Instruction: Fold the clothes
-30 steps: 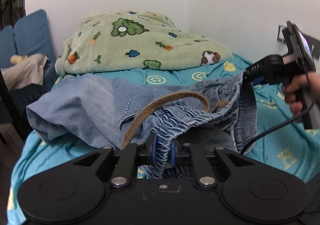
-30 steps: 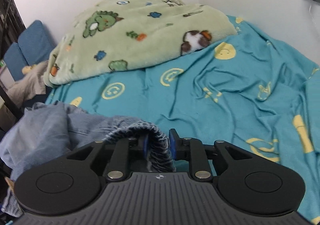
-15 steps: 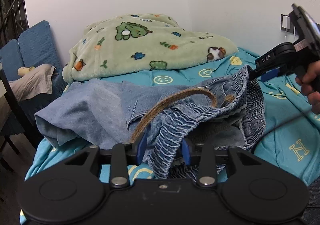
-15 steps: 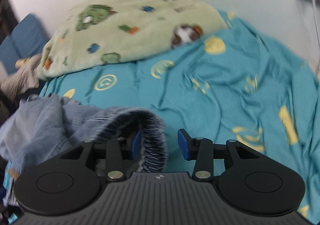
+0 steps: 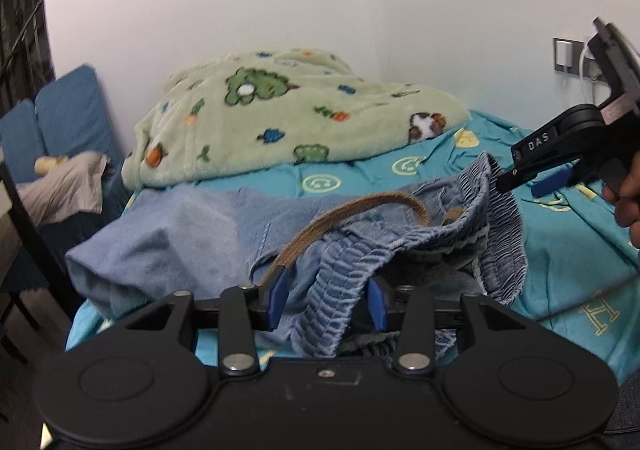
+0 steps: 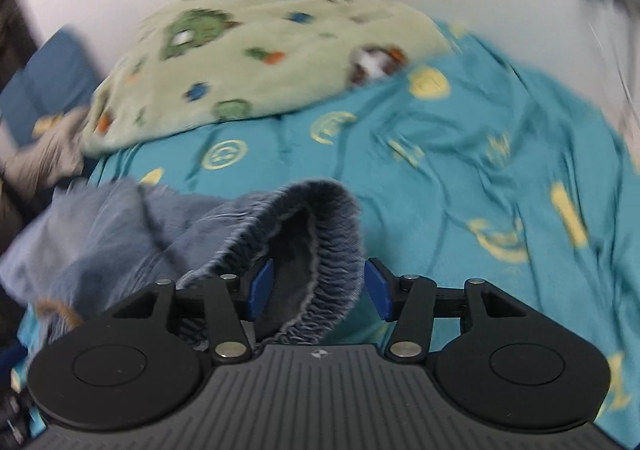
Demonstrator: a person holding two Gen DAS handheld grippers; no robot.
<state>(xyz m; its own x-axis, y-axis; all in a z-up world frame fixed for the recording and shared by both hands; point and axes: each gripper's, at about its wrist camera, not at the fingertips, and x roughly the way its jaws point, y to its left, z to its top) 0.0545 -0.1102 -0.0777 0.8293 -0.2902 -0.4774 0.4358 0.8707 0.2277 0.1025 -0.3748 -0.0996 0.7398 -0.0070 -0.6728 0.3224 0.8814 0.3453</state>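
The left hand-held gripper [image 5: 327, 300] is seen with its blue pads [image 5: 277, 298] spread wide apart; the ribbed elastic waistband [image 5: 340, 286] of the denim garment [image 5: 168, 238] lies loosely between them, and no clamping is shown. A brown belt [image 5: 360, 206] is looped over the denim from about 11 o'clock of the gripper toward 1 o'clock. The bulk of the garment is heaped at 10 to 12 o'clock, on the near part of the bed.

The right hand-held gripper [image 6: 318, 286] is likewise held open, its pads parted on either side of a curled section of waistband [image 6: 320, 234], which stands between them without being pinched. In the left wrist view this gripper [image 5: 532, 174] is seen at 2 o'clock, held by a hand [image 5: 628, 194] at the frame's right edge, its tip just beside the raised end of the waistband.

The garment is spread on a teal bedsheet [image 6: 460, 178] printed with yellow smiley faces and letters. Beyond it, at 12 o'clock, a pale green fleece blanket [image 5: 280, 122] with animal prints is bunched against the white wall [image 5: 240, 2]. At 9 to 10 o'clock, blue cushions [image 5: 72, 118] and a beige cloth [image 5: 68, 186] are seen beside the bed. A wall socket with a plugged-in charger [image 5: 564, 54] is mounted at 2 o'clock. The right wrist view is blurred.
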